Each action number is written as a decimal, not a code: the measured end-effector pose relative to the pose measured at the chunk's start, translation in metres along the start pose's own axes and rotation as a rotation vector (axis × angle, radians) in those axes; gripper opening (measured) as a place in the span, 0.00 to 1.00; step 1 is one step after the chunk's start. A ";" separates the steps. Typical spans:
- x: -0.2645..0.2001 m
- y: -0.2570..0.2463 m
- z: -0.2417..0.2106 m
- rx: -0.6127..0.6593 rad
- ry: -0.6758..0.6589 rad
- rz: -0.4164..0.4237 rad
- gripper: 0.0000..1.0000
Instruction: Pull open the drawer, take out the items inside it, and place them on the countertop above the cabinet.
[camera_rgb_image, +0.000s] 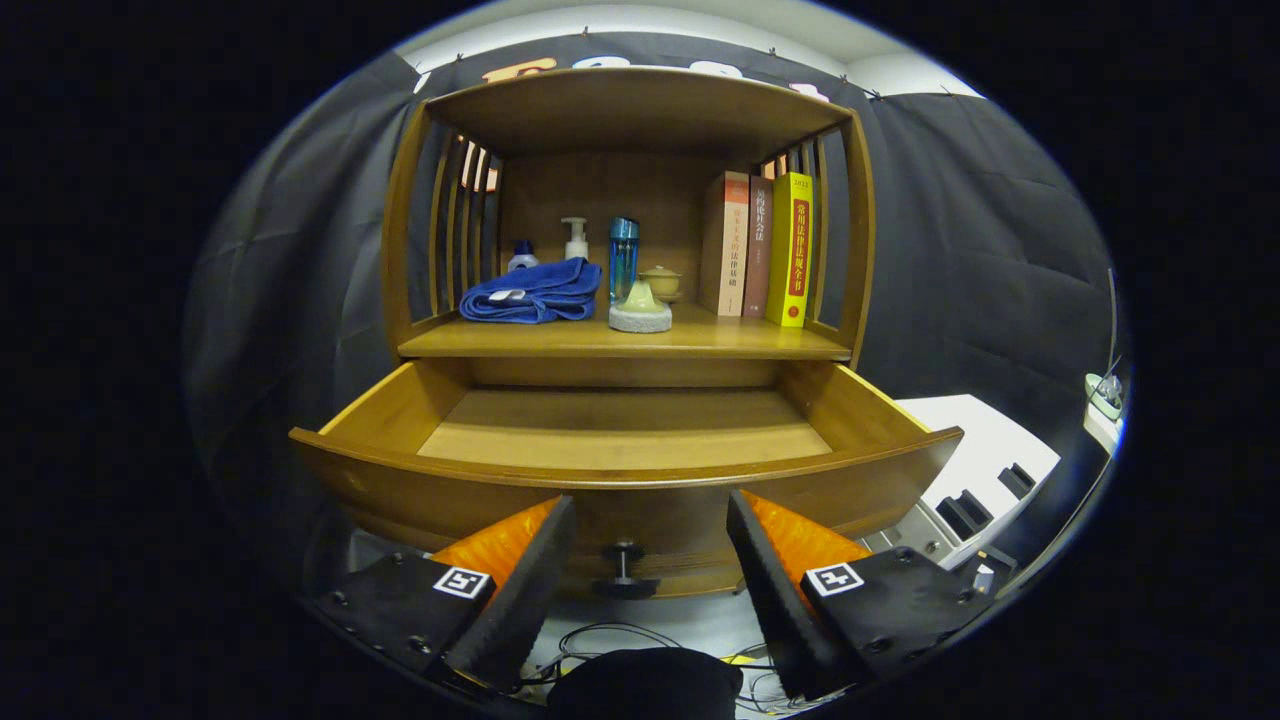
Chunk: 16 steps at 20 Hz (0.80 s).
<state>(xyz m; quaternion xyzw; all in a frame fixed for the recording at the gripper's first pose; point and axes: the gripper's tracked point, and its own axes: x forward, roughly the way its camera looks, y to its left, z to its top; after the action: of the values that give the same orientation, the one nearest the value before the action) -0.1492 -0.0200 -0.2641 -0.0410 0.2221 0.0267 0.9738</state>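
now drawer (625, 440) (pulled out) just beyond spread tool (650, 520).

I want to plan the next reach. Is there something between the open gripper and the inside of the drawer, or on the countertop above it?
The gripper is open; between its fingers lies the drawer's knob. The drawer is pulled out, and only its front panel rises before the visible bare floor. On the countertop stand a blue towel, bottles, a teacup and books.

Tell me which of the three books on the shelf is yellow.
The yellow book is the outermost one, beside the side slats, farthest from the blue towel. The other two have paler and brownish spines. The tongs hang open before the drawer knob.
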 end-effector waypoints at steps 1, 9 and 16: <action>0.002 0.000 0.001 0.003 -0.003 0.000 0.99; 0.011 0.008 -0.002 -0.008 0.002 0.022 0.96; 0.026 0.008 0.002 -0.002 0.009 0.014 0.96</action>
<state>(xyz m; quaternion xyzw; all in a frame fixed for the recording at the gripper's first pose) -0.1257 -0.0105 -0.2745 -0.0403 0.2267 0.0336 0.9726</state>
